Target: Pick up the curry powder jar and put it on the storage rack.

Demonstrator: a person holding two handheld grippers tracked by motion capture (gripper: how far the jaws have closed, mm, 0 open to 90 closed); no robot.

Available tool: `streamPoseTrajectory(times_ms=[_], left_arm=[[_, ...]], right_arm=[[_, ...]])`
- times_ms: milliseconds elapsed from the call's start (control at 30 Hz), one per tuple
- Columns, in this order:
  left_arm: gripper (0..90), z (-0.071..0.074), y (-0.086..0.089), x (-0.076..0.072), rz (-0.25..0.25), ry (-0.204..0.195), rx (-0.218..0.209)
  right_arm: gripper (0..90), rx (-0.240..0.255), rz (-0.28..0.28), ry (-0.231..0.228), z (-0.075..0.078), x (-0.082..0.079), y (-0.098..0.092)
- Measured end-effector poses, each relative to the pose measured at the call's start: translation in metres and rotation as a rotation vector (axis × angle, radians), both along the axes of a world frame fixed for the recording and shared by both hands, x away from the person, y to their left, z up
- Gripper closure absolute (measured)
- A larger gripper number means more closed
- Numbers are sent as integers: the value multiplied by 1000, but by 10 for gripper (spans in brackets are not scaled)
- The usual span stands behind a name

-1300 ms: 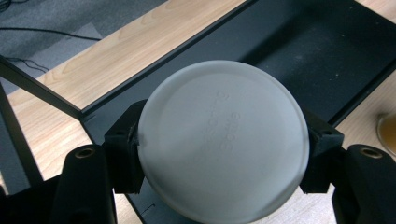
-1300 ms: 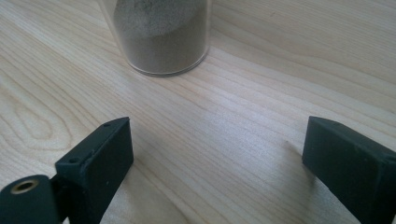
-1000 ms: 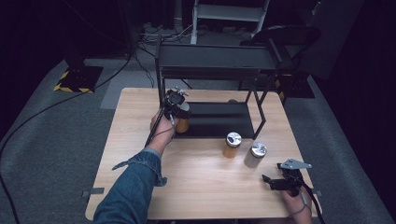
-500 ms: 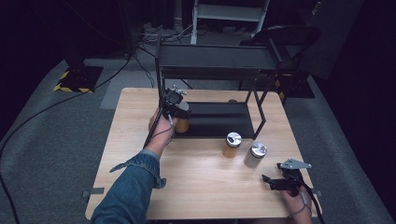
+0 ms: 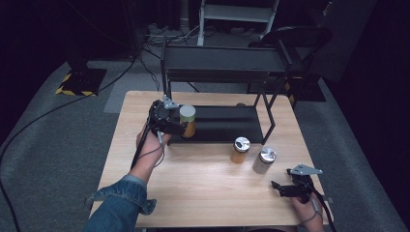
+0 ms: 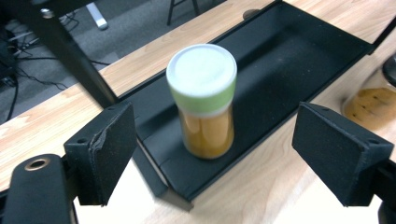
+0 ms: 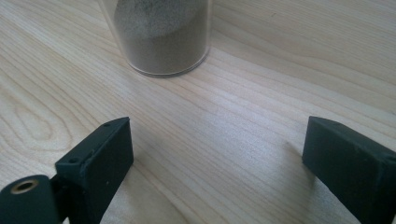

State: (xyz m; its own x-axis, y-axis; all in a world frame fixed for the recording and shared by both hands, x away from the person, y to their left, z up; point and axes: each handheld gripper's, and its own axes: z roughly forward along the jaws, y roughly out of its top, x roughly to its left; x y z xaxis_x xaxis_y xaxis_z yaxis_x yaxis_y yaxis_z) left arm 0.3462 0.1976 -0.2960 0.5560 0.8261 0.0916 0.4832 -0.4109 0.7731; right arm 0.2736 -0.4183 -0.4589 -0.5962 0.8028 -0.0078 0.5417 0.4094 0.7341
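- My left tongs (image 6: 219, 154) had just been opening, jaws apart, off the green-lidded amber jar (image 6: 204, 100) standing on the black rack's lower shelf (image 6: 285, 70).
- Two silver-lidded jars (image 5: 240, 150) waited on the wooden bench (image 5: 203, 188); my right tongs (image 7: 219, 154) gaped empty near one.

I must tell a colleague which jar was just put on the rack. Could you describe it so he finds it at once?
On the wooden table stands a black rack; look at the left end of its low bottom shelf. The jar stands upright there, in front of the open left gripper. It alone has a pale green lid and sits on the rack; the two silver-lidded jars stand on bare wood.
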Motion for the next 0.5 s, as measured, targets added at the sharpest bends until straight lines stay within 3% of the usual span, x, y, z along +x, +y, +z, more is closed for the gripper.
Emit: streamPoseTrajectory(times_ms=[233,500], left_arm=[[137,-4,20,-32,9,-4,-8],[137,-22,37,-59,22,12,-15]], right_arm=[[83,0,0,0,0,0,0],[83,0,4,-1,0,1,0]])
